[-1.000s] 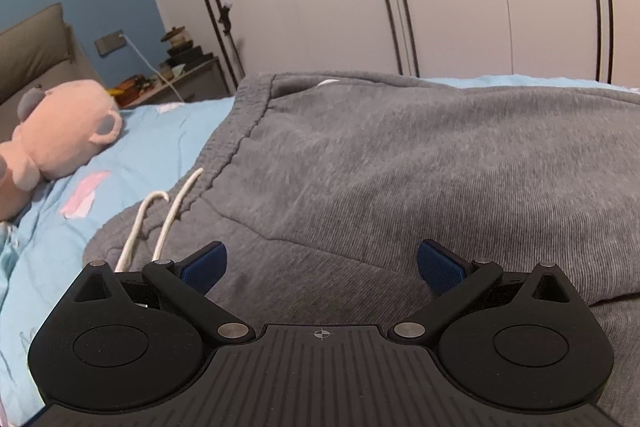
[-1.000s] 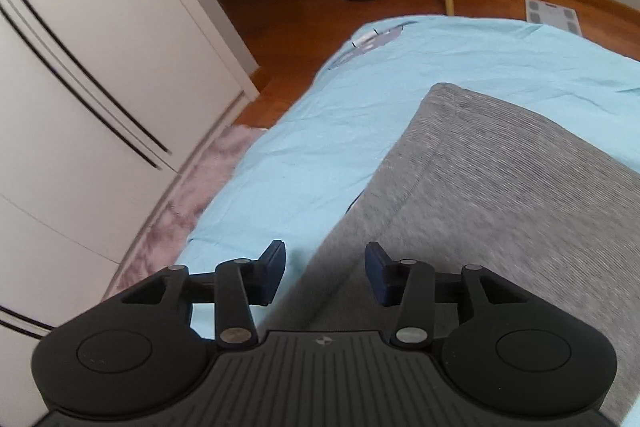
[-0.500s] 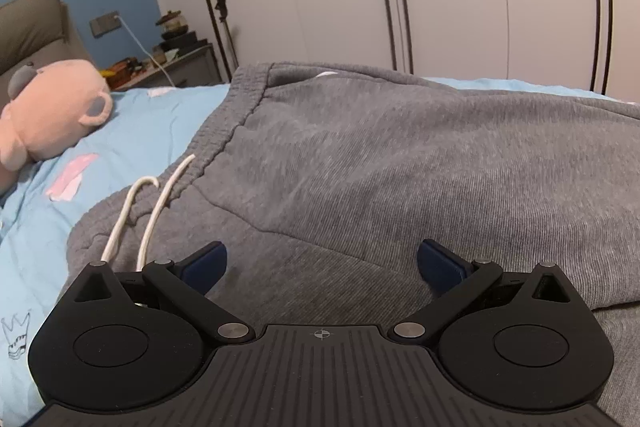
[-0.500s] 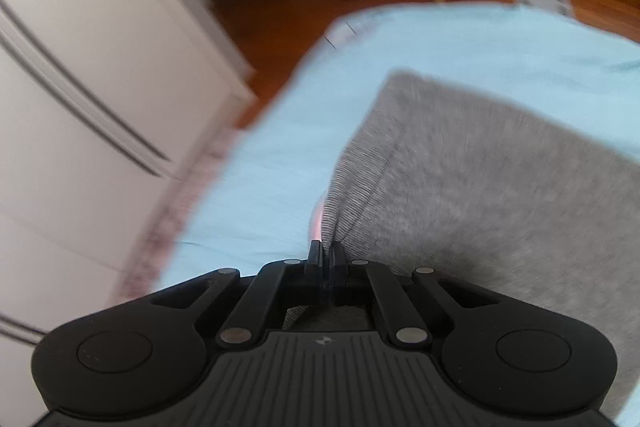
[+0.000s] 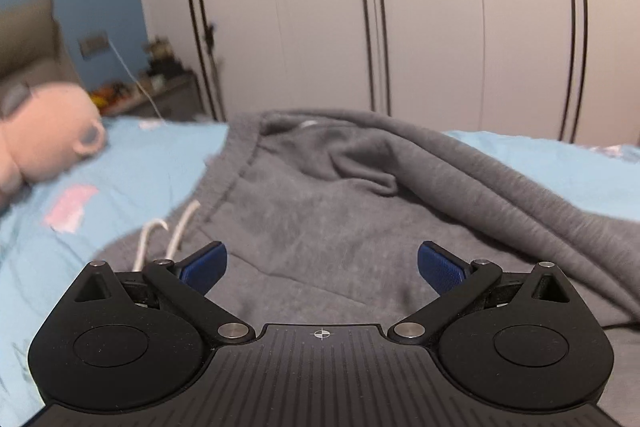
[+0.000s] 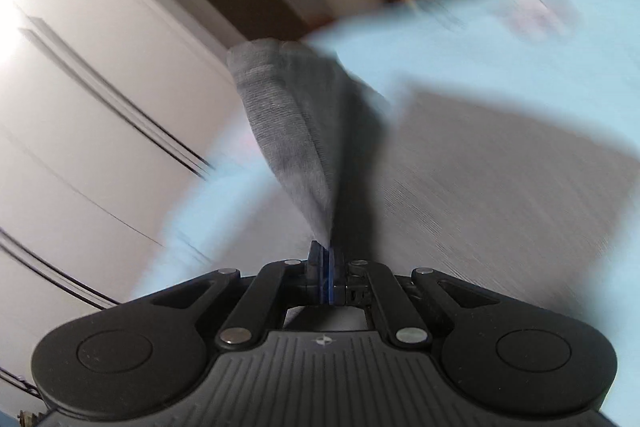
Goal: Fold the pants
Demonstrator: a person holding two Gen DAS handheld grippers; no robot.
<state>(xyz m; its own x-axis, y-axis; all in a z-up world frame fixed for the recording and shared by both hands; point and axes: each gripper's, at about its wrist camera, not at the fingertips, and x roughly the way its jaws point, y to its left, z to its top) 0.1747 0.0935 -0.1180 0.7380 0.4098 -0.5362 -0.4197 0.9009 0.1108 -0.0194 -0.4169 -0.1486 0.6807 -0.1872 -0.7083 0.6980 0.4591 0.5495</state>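
Your bed (image 5: 132, 163), under a light blue sheet, fills both views, with the white wardrobe (image 5: 400, 7) behind it. The grey pants (image 5: 320, 195) lie spread across the sheet, waistband toward the wardrobe, and one long edge rises in a fold along the right side of the left view. A pink plush toy (image 5: 44, 131) sits on the sheet at far left, well apart from the pants. The white drawstring (image 5: 176, 235) trails off the waistband just beside your left gripper (image 5: 322, 263), whose blue pads stand wide above the fabric, holding nothing. Your right gripper (image 6: 326, 267) is pinched tight on a corner of the pants (image 6: 288, 123), probably a leg end, though blur hides the hem; the cloth stretches taut from the pads, lifted off the sheet.
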